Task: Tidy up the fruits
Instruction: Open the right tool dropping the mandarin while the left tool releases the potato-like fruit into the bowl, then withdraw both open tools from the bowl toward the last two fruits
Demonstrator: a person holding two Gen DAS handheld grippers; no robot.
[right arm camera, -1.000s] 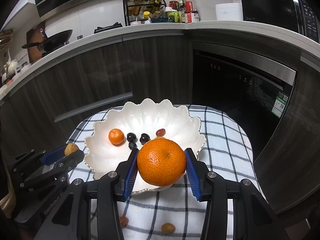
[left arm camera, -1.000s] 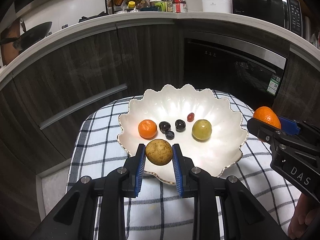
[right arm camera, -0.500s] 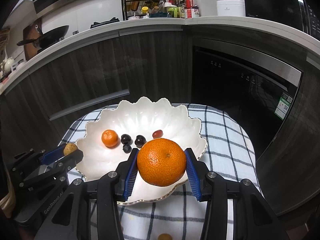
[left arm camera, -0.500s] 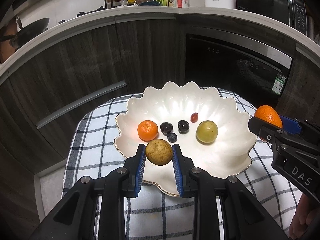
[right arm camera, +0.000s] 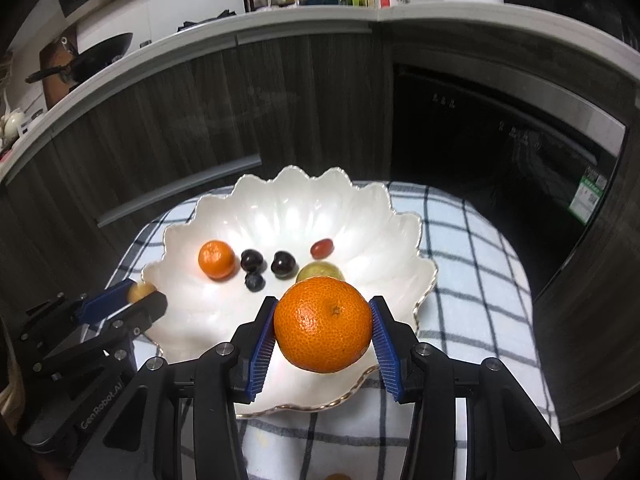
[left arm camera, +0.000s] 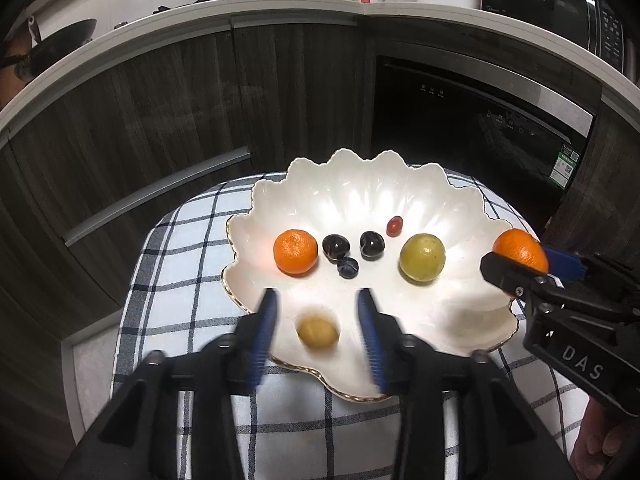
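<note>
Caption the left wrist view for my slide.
Left gripper opening, brown fruit dropping onto white plate of fruit.

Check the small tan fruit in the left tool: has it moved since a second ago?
Yes. The tan fruit has dropped from between the opening left tool toward the white bowl's near rim.

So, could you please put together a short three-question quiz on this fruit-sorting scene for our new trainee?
1. True or false: the right gripper grips the big orange.
2. Which fruit sits between the opening left gripper's fingers: (a) small brown fruit, (b) green fruit, (c) red grape?
3. How many dark berries lie in the white bowl?

Key: 1 true; 2 a, no longer pinched; 3 three.
</note>
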